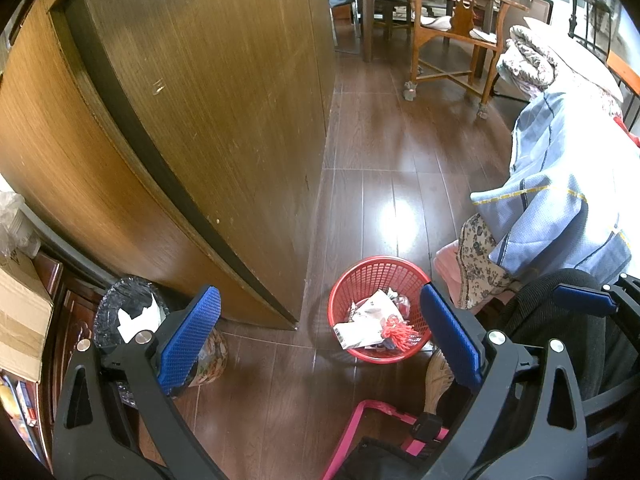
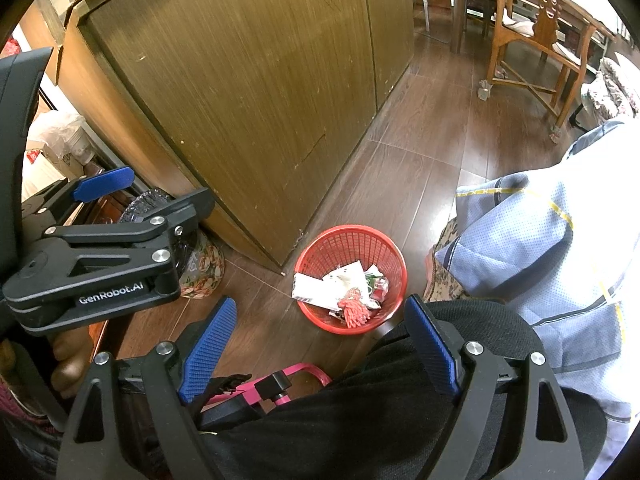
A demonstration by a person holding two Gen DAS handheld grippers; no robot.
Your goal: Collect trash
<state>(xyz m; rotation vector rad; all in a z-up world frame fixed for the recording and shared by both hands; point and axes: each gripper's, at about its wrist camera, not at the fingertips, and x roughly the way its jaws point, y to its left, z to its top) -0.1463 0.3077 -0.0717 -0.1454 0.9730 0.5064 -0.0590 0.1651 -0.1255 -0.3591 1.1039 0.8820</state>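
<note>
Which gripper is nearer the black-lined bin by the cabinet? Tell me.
Left. The left gripper has one finger just over the black-lined bin; the right gripper sits farther off, nearer the red basket.

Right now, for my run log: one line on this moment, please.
stage: start | left gripper: open, empty | right gripper: open, empty | red basket: on floor, holds paper scraps | second bin: bag-lined

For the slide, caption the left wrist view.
Open left gripper poised above red basket of paper trash beside wooden cabinet.
</note>
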